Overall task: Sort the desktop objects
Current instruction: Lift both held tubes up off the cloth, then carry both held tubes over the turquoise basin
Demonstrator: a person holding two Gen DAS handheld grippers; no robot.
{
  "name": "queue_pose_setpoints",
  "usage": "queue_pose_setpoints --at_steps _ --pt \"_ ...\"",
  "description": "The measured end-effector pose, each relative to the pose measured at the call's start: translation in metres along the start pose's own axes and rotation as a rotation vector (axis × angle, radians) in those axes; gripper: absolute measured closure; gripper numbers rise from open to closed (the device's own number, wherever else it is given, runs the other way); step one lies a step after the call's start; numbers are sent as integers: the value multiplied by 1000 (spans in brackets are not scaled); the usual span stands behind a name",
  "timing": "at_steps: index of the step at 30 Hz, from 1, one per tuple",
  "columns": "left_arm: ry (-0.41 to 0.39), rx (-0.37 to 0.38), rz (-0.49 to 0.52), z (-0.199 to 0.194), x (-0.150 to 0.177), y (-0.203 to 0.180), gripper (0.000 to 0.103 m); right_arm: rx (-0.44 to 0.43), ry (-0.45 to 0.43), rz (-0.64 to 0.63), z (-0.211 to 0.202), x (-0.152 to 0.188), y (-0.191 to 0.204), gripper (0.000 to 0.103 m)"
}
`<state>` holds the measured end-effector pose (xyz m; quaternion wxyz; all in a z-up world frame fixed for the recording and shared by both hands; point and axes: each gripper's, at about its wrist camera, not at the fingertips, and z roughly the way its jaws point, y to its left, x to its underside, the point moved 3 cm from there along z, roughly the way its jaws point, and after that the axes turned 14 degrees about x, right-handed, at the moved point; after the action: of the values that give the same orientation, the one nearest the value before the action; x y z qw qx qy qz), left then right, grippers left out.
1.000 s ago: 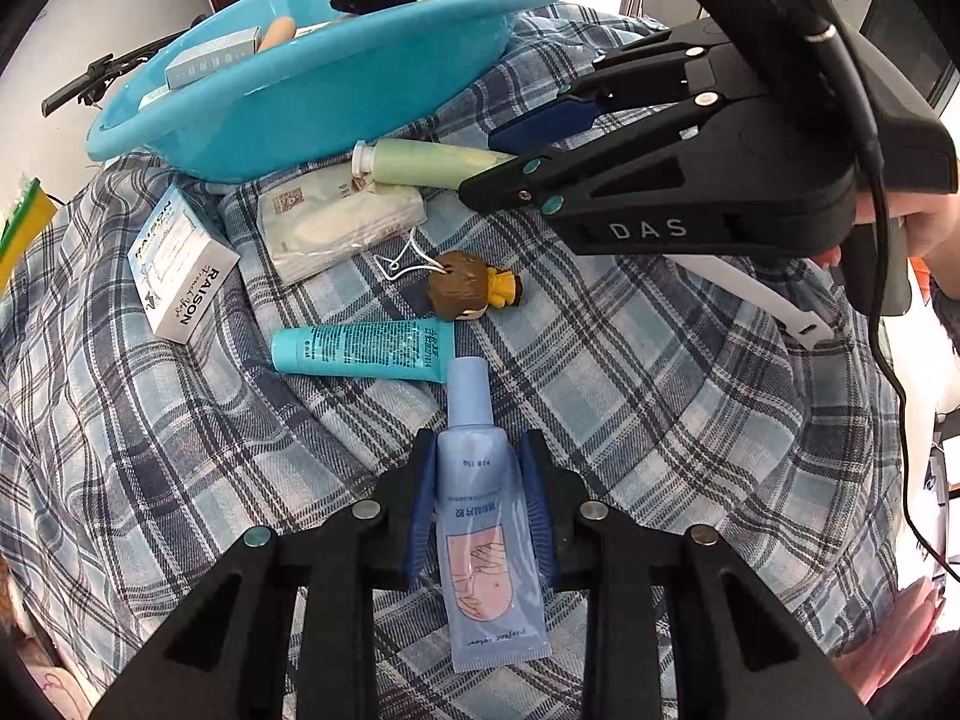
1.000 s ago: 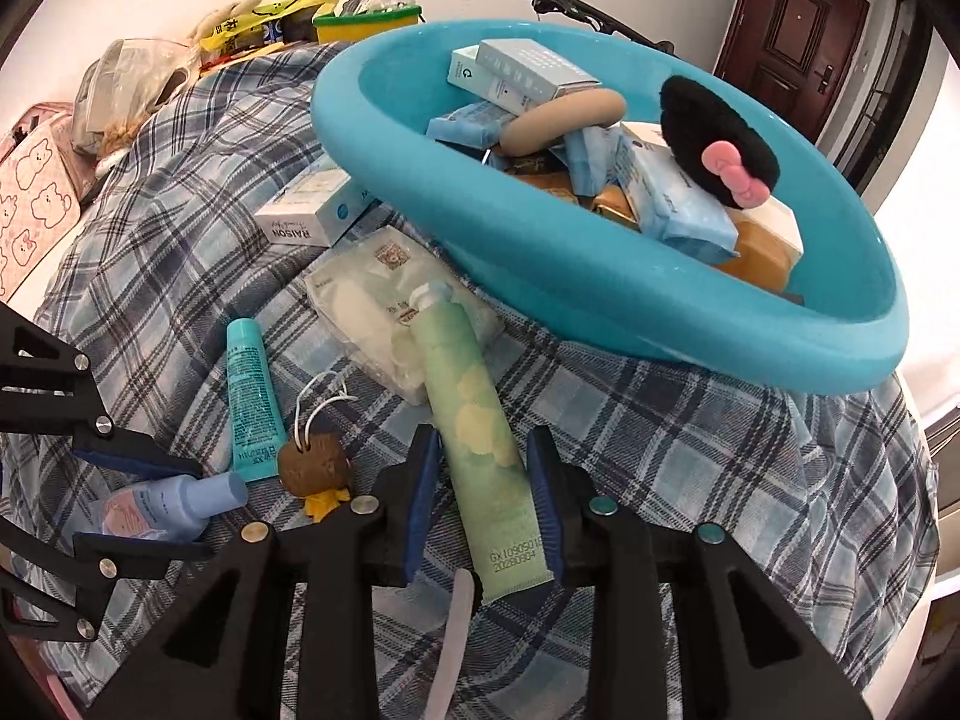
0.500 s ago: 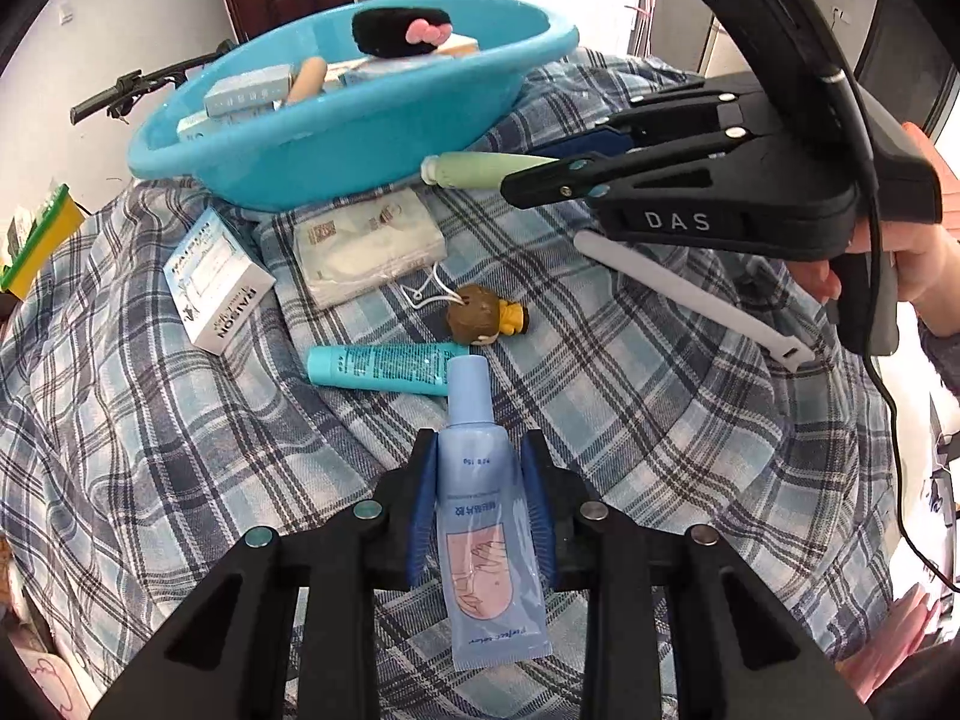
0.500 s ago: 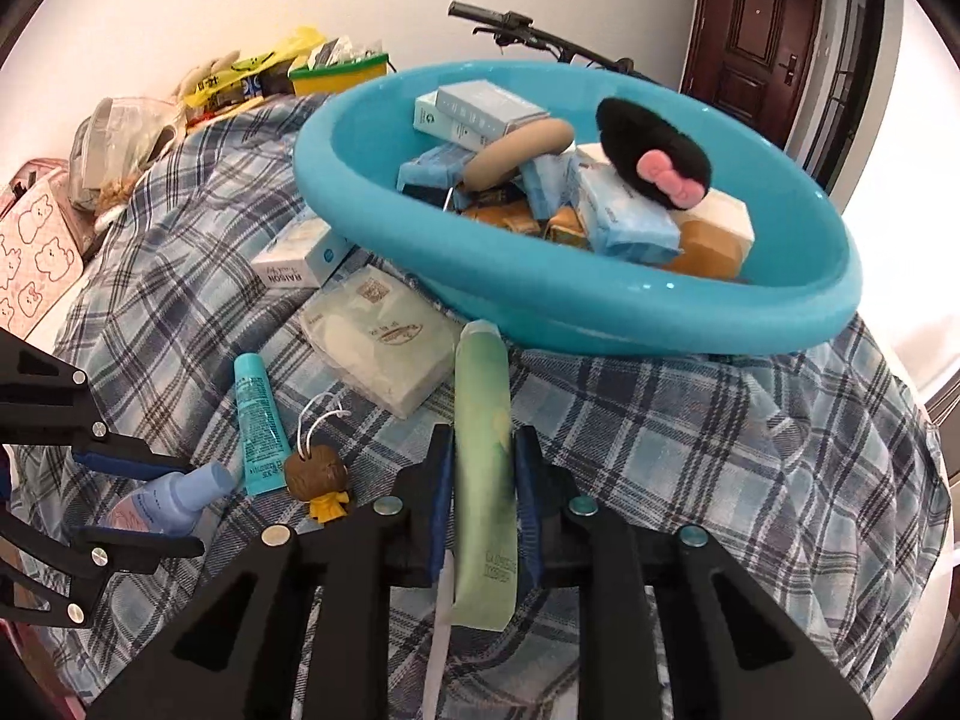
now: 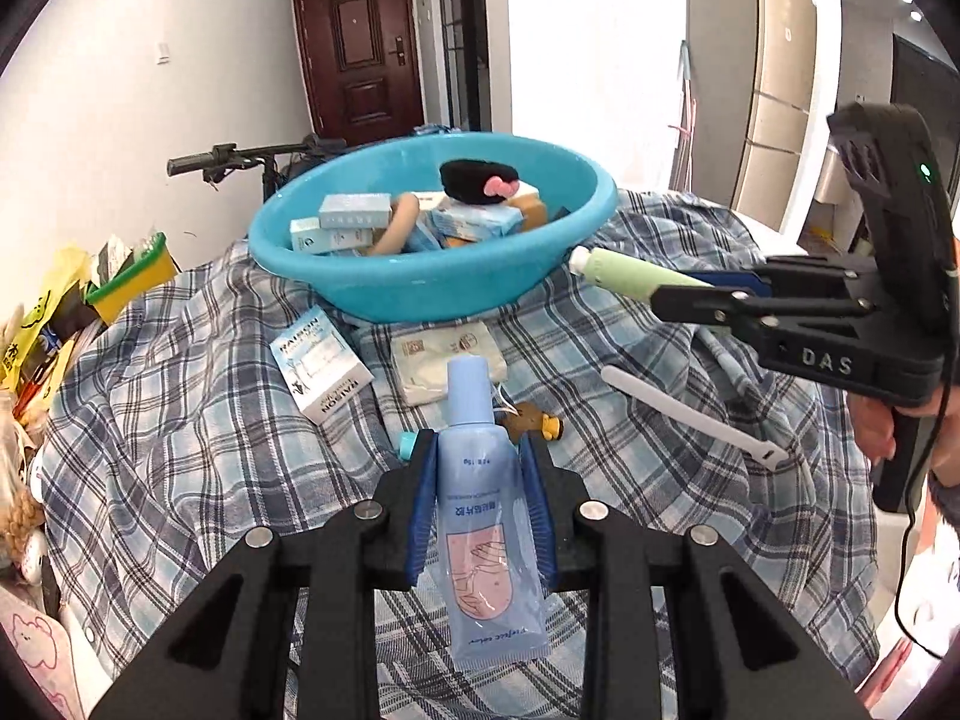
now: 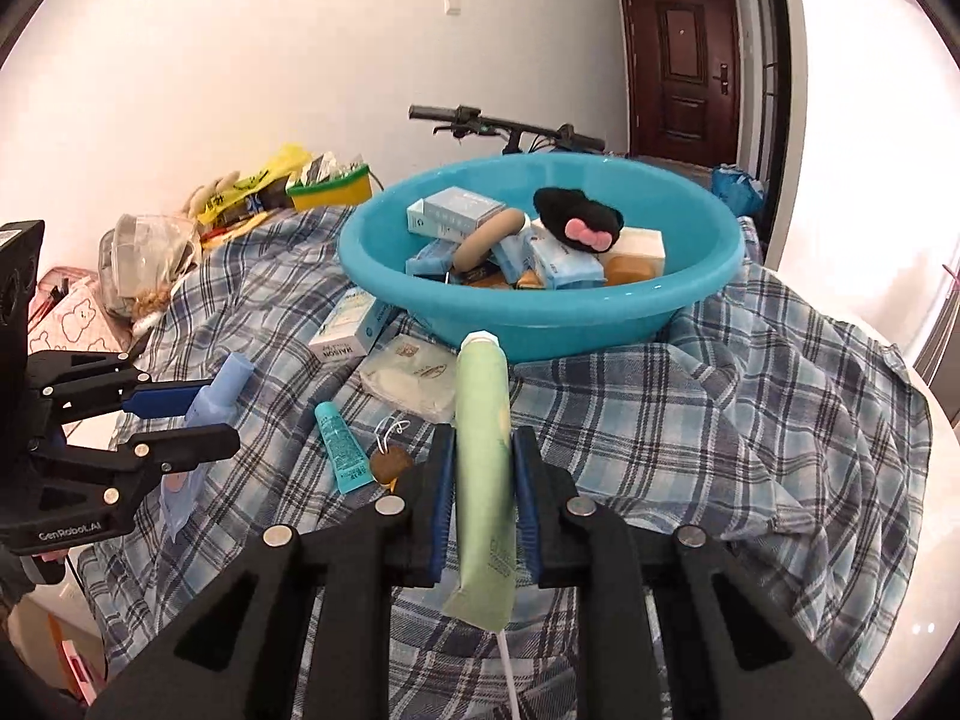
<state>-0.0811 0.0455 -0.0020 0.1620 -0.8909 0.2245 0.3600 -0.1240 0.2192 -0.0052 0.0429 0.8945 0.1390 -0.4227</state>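
My left gripper [image 5: 477, 450] is shut on a light blue tube [image 5: 480, 480] and holds it above the plaid cloth. My right gripper [image 6: 483, 444] is shut on a pale green tube [image 6: 483, 420], its cap toward the blue basin [image 6: 540, 306]. The basin [image 5: 432, 282] holds several boxes, a tan ring and a black plush. On the cloth lie a teal tube [image 6: 342, 450], a brown figurine [image 6: 390, 462], a white pouch [image 6: 414, 378] and a white box [image 5: 318, 366]. The right gripper with the green tube [image 5: 630, 273] shows at right in the left wrist view.
A white strip [image 5: 690, 414] lies on the cloth at right. A bicycle handlebar [image 6: 504, 123] stands behind the basin. Bags and a green-yellow container [image 6: 327, 189] clutter the far left. The cloth's edge drops off at right.
Both grippers have risen with their tubes and tilted up, so the room shows. The green tube has left the cloth and now points at the basin.
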Motion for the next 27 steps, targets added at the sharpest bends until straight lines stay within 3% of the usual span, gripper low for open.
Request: queue_pose_setpoints --at_steps 5,10,15,19,27 --pt "-192 -129 3 -25 -8 2 73 65 -138 70 -35 0 2 85" --pt "-392 -214 -38 -50 -19 1 73 210 -383 169 -85 -6 5 85" --pt "-532 -245 -28 -74 -33 -6 73 289 -464 148 -102 -21 15 85" --pt "-555 -249 18 -84 -40 -12 73 298 -500 145 -114 -29 18 85" --pt "-548 -245 15 -87 -42 -11 73 251 -499 146 -121 -33 21 85"
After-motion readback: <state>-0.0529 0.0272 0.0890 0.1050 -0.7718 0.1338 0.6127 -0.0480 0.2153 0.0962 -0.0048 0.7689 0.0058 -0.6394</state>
